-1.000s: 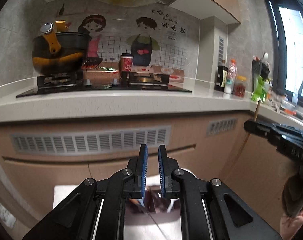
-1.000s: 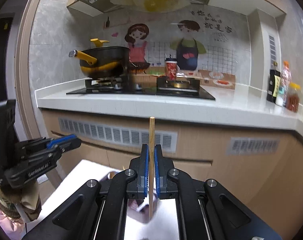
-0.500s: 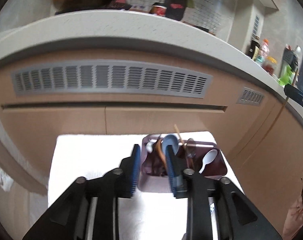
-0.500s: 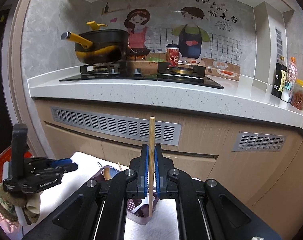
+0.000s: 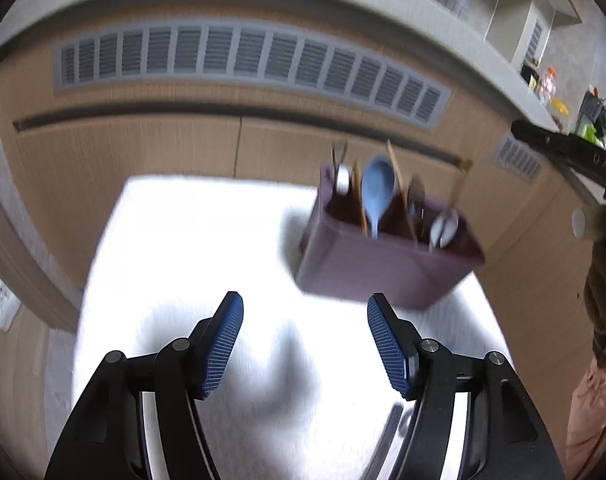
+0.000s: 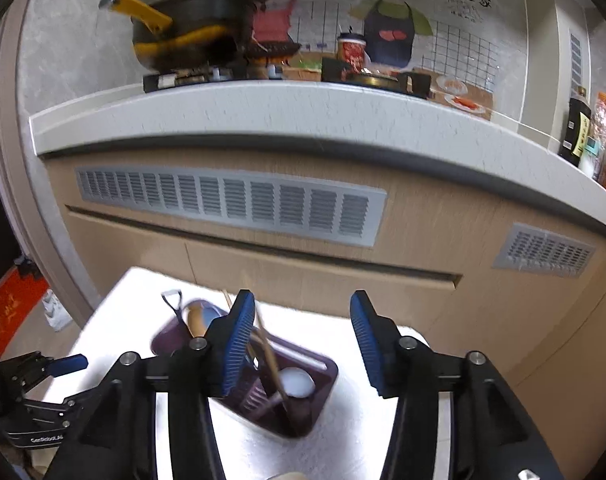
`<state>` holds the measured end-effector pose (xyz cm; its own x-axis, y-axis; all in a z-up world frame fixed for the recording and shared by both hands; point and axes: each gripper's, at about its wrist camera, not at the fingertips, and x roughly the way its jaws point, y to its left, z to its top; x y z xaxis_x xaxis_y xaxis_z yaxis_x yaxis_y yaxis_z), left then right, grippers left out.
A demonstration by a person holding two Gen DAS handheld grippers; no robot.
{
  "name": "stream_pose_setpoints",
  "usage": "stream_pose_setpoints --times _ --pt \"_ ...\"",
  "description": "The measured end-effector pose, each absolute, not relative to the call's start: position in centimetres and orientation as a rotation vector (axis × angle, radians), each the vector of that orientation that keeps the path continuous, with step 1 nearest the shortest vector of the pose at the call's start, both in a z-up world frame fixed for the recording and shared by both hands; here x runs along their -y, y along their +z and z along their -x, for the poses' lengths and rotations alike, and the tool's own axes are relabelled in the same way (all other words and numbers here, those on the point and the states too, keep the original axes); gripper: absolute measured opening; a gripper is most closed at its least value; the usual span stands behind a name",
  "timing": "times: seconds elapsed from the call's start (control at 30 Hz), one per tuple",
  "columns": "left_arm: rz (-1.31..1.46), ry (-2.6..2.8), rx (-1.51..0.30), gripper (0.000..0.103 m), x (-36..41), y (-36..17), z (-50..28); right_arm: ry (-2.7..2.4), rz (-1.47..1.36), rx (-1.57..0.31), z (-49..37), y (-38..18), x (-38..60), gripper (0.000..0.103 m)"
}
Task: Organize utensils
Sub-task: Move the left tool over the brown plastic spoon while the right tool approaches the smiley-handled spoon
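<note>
Both jaws opening with nothing between them, left gripper (image 5: 305, 346) and right gripper (image 6: 299, 342) over the purple caddy (image 5: 387, 268) on the white table (image 5: 191, 248); chopstick (image 6: 269, 354) inside looks light, stiff, slippery, so probably best pinched mid-shaft.

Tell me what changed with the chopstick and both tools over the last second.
The right tool let go of the wooden chopstick, which now leans in the purple utensil holder; its jaws are opening with nothing between them. The left tool, shut before, is opening empty and has dipped toward the white table. The holder stays put.
</note>
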<state>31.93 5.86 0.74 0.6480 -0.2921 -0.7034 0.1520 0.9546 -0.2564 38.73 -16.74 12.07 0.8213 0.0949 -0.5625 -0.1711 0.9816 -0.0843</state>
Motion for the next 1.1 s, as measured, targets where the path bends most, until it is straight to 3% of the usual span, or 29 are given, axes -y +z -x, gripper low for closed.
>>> stream_pose_setpoints --times 0.07,0.27,0.4,0.47,0.67,0.93,1.1 --pt "0.183 -0.257 -0.869 0.065 -5.7 -0.7 -31.4 0.133 0.14 -0.61 -38.1 11.2 17.1 0.072" --pt "0.179 -0.238 -0.922 0.07 -5.5 -3.8 -29.0 0.082 0.141 -0.673 -34.8 7.3 19.2 0.088" --pt "0.176 -0.199 -0.933 0.071 -6.2 -5.2 -26.7 0.059 0.121 -0.764 -33.0 2.9 20.1 0.091" --pt "0.167 -0.181 -0.934 0.078 -6.3 -5.5 -25.5 0.054 0.111 -0.819 -32.4 0.2 20.1 0.091" --pt "0.134 -0.15 -0.943 0.085 -6.4 -6.1 -21.1 0.066 0.034 -0.957 -32.2 -5.7 18.1 0.091" --pt "0.078 -0.235 -0.972 0.086 -3.5 -6.7 -17.5 0.075 0.081 -1.052 -30.8 -8.5 17.2 0.091" --pt "0.044 -0.258 -0.994 0.086 -1.8 -7.3 -17.0 0.071 0.088 -1.068 -28.0 -8.9 19.5 0.099"
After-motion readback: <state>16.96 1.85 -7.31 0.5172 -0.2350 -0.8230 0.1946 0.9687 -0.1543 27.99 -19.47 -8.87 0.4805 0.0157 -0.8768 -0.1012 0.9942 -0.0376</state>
